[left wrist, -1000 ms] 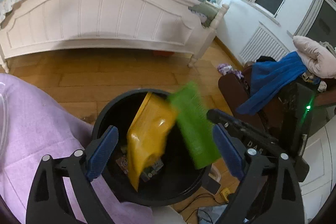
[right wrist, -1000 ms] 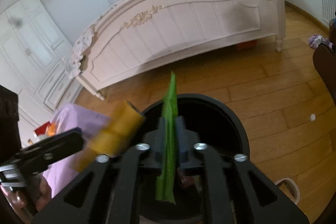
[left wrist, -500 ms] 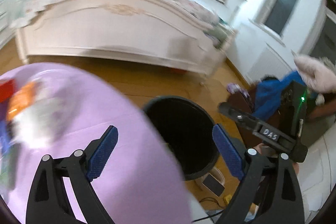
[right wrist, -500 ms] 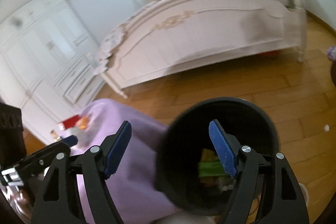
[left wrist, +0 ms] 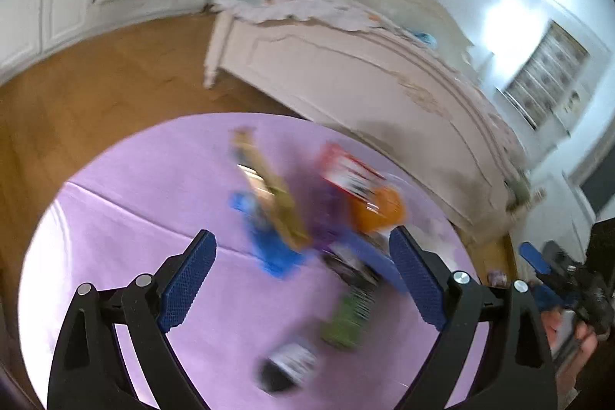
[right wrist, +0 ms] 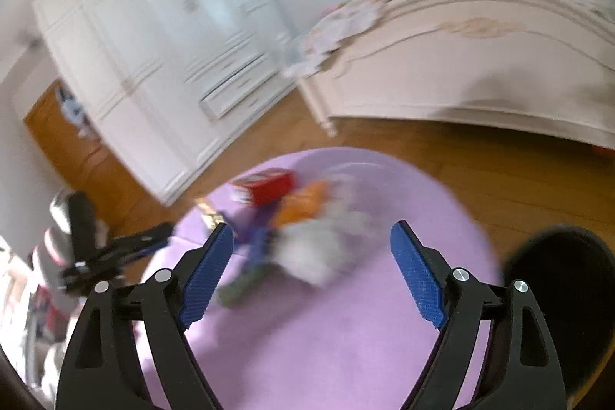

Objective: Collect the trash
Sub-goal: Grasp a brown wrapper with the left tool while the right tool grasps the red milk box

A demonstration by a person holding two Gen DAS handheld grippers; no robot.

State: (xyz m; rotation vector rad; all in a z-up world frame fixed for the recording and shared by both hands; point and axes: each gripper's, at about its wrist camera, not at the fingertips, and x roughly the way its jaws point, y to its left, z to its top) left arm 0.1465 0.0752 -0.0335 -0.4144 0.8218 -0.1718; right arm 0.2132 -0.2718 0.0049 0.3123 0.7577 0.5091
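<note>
My left gripper [left wrist: 301, 279] is wide open with nothing between its blue pads, hanging above the purple tabletop [left wrist: 134, 210]. My right gripper [right wrist: 311, 271] has just been opening and now stands wide too, empty, over the same tabletop [right wrist: 384, 333].

Just past my left gripper lies the trash, all blurred: a black-and-white item [left wrist: 288, 367] nearest, a green wrapper [left wrist: 346, 321] beside it, then a blue wrapper [left wrist: 269, 241] under a long tan packet [left wrist: 269, 191], an orange bag [left wrist: 378, 210] and a red box [left wrist: 346, 168] farthest. From the right wrist the same heap shows between and beyond the pads: a white crumpled bag [right wrist: 315, 248] closest, a purple wrapper [right wrist: 257, 229] and the orange bag [right wrist: 303, 204] behind it, the red box [right wrist: 269, 185] at the back. Neither gripper touches any of it.

The black bin [right wrist: 569, 294] stands on the floor at the tabletop's right edge, beside my right gripper's outer finger; I cannot tell what is inside from here.

Farther off are the wooden floor [right wrist: 499, 179], the white bed [left wrist: 365, 83] and the white wardrobe [right wrist: 153, 45].
</note>
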